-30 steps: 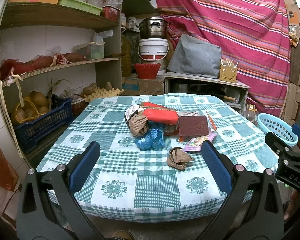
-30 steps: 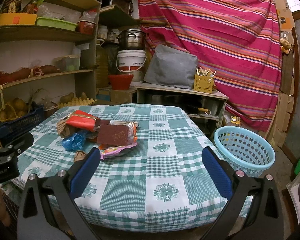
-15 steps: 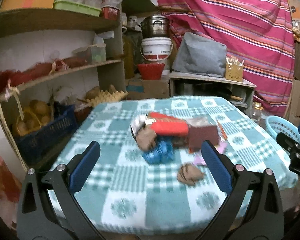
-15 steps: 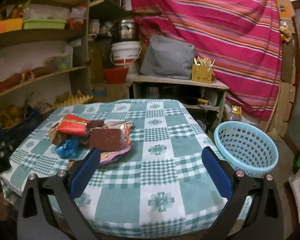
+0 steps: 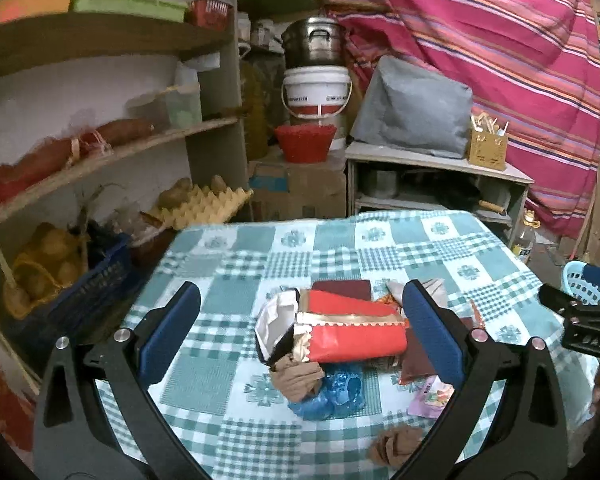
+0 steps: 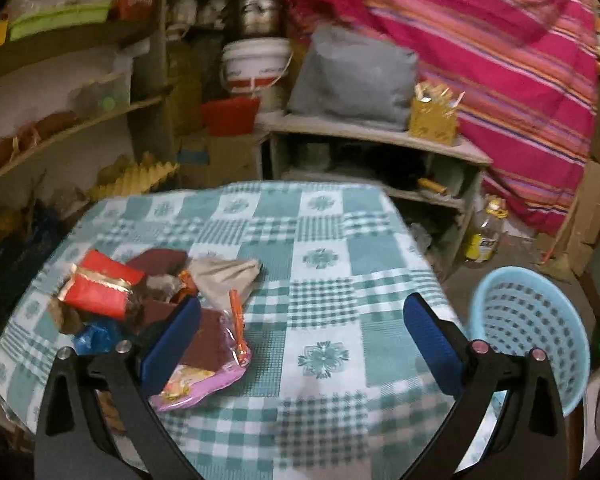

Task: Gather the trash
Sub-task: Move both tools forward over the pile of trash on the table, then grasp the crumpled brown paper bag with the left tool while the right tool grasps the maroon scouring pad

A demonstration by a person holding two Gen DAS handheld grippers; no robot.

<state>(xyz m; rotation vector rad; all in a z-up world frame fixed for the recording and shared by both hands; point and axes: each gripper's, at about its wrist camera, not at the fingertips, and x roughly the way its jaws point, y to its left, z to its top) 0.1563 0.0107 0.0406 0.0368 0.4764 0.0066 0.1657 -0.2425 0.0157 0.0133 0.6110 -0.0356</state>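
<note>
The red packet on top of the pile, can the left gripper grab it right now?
Probably yes. The left gripper is open, and the red packet lies on top of the trash pile, framed between its fingers with nothing over it.

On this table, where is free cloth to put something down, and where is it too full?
Free: the checked tablecloth on the side toward the light blue basket, and the far strip behind the pile. Crowded: the side toward the shelves, where the red packet, pink wrapper and blue bag overlap.
</note>
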